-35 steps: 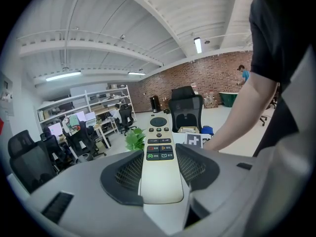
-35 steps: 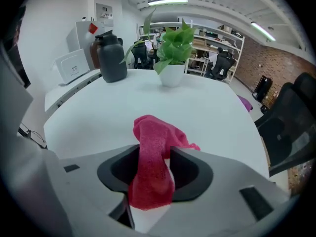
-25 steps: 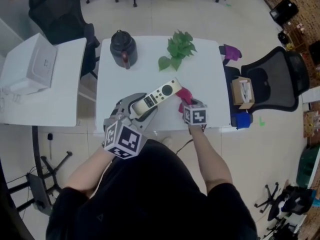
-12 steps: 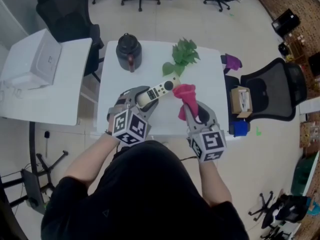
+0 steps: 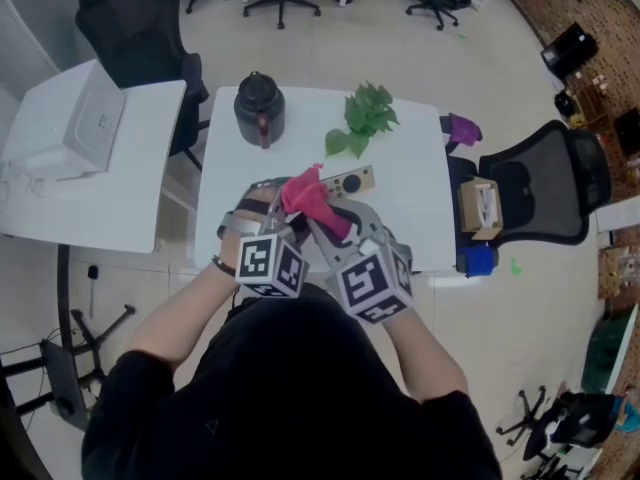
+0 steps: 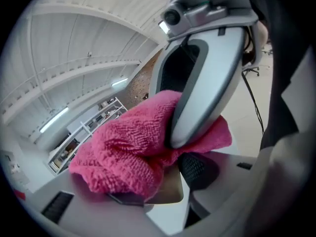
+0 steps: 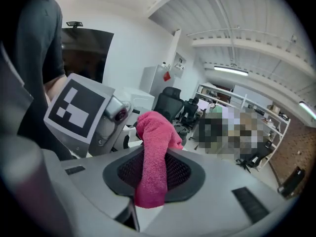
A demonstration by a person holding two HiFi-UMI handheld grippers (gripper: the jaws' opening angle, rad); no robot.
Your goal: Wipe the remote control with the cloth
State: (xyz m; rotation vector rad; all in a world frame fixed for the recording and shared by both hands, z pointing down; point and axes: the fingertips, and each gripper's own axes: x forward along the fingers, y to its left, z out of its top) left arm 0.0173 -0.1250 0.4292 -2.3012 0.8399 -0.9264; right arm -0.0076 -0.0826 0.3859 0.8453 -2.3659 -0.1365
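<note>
In the head view the pale remote control [image 5: 352, 182] is held above the white table [image 5: 420, 218], its end sticking out to the right. My left gripper [image 5: 262, 208] is shut on its near end. The pink cloth [image 5: 308, 198] is draped over the middle of the remote, and my right gripper [image 5: 335, 226] is shut on it. In the left gripper view the cloth [image 6: 123, 152] covers the remote [image 6: 165, 189], with a grey finger [image 6: 207, 83] of the right gripper pressing on it. The right gripper view shows a cloth [image 7: 152, 167] strip clamped between the dark pads.
A black kettle [image 5: 259, 108] and a green leafy sprig [image 5: 365, 113] stand at the table's far side. A black office chair [image 5: 550, 173] with a cardboard box [image 5: 482, 190] is at the right. A side table [image 5: 60, 198] with a white box [image 5: 95, 128] is at the left.
My right gripper has lifted the cloth off the table and carried it left onto the remote. The left gripper has rolled, so the remote now points more to the right.
</note>
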